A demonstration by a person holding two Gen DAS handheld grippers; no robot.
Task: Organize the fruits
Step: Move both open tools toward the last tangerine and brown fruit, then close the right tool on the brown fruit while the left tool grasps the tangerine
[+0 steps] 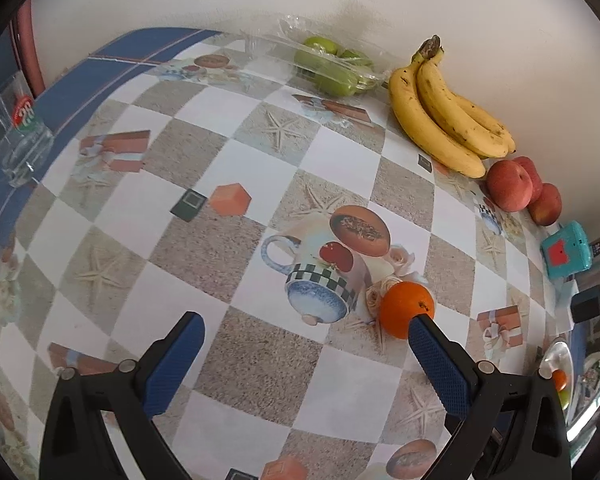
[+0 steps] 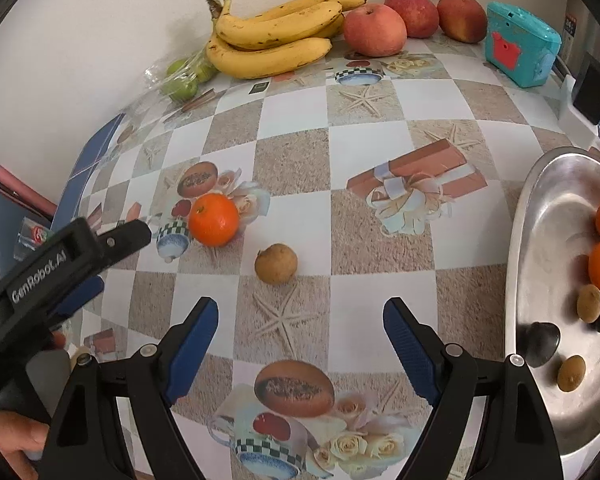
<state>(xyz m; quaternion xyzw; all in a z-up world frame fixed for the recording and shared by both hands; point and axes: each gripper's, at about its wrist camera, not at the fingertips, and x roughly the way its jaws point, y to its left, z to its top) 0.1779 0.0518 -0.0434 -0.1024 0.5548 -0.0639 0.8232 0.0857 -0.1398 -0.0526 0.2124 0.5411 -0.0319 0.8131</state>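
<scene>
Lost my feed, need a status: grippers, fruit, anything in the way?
Left gripper and right gripper open, empty. Orange and small brown fruit loose on table; metal bowl part-filled. Path clear.

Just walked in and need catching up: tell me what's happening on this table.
A person is sorting fruit with two handheld grippers. Both the left gripper and right gripper are open and empty. One orange and a small brown fruit remain loose on the table; the metal bowl already holds several small fruits.
</scene>
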